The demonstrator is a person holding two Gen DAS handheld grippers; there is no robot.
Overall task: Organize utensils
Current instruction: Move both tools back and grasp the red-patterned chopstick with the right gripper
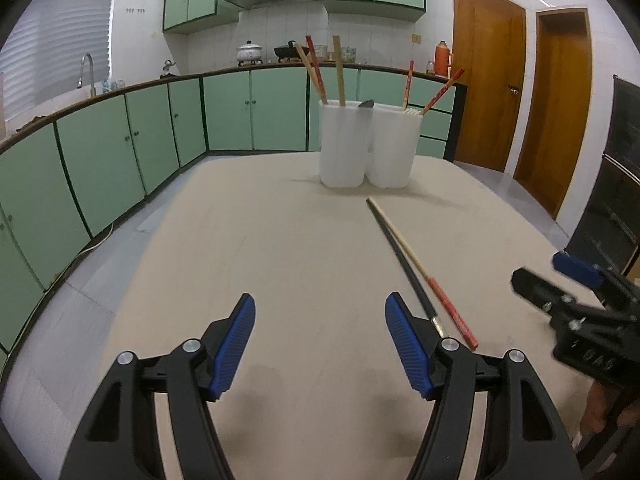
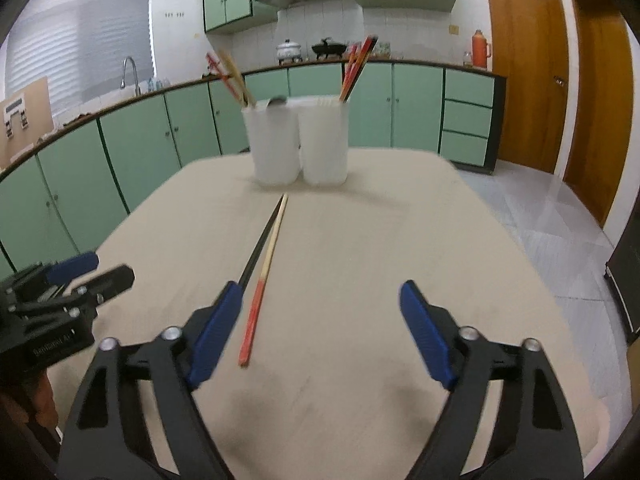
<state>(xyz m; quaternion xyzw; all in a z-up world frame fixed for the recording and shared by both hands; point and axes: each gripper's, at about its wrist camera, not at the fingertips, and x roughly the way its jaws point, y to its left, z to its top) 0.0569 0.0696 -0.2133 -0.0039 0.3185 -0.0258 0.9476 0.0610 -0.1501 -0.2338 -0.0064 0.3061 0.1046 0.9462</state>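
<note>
left wrist view: two chopsticks laid on the table

the left gripper (image 1: 320, 344) is held low over the beige table (image 1: 240, 260), its blue pads (image 1: 234, 346) spread wide with nothing between them. a black chopstick (image 1: 394, 252) and a red-handled chopstick (image 1: 436, 288) are laid side by side, just right of the gripper. two white holders (image 1: 370, 148) are set touching at the far edge, chopsticks stood in both. the right gripper (image 1: 560, 292) is seen at the right edge
</note>
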